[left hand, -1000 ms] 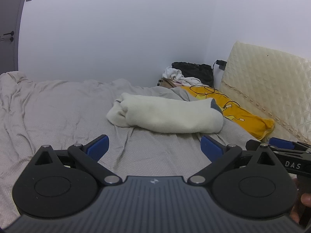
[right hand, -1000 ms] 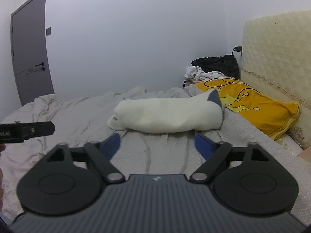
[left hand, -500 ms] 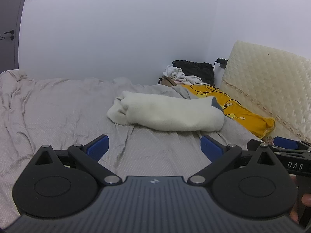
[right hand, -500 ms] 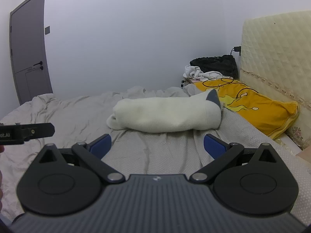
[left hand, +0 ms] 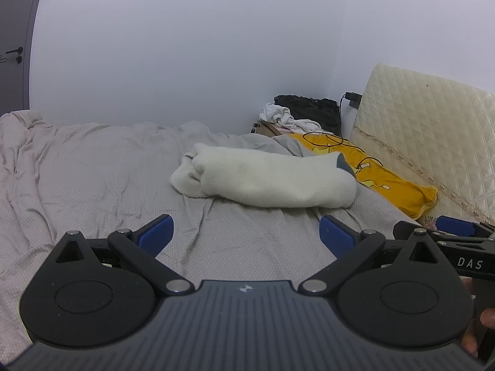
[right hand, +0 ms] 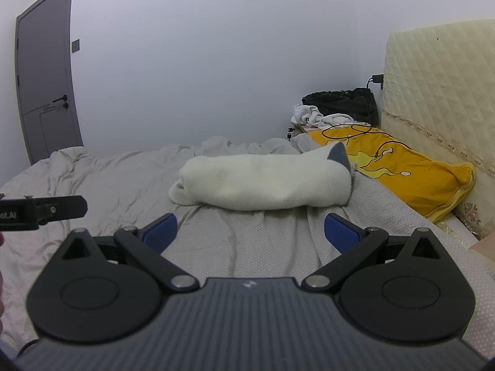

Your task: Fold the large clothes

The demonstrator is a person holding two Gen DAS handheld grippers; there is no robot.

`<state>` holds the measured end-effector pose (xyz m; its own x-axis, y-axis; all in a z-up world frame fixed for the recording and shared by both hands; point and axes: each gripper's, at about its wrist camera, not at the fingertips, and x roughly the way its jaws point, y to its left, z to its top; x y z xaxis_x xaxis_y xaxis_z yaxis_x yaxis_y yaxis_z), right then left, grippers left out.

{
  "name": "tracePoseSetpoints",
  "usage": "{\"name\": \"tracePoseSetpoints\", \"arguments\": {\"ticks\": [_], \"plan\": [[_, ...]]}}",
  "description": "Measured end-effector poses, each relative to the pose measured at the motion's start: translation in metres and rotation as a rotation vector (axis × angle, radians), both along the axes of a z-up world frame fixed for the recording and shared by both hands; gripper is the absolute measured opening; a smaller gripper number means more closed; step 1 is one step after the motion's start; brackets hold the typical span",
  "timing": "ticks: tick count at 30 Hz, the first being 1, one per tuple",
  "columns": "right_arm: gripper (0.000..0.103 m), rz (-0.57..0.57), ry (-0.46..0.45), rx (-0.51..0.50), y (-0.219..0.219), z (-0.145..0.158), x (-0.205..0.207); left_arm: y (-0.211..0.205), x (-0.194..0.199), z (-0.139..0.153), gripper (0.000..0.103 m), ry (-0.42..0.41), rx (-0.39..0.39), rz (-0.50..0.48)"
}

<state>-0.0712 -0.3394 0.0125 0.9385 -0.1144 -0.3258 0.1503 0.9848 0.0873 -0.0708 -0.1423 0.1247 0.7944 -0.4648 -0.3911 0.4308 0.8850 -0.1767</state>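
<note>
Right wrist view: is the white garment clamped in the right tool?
No. The right tool stands open and empty, short of the white garment on the bed.

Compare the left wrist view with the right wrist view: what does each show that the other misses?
Only the left wrist view shows the left gripper, jaws open and empty. Only the right wrist view shows the right gripper, jaws open and empty after just widening, and the whole grey door. Both share the folded white garment on the grey bedsheet, the yellow pillow and the cream headboard.
</note>
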Motion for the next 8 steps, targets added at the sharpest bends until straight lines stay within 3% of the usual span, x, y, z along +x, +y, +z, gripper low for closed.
{"name": "tracePoseSetpoints", "arguments": {"ticks": [8], "plan": [[0.103,0.001,0.000,-0.004,-0.0007,-0.0003,0.0005,-0.0004,-0.0019,-0.0010,0.102,-0.001,0.004,0.001]]}}
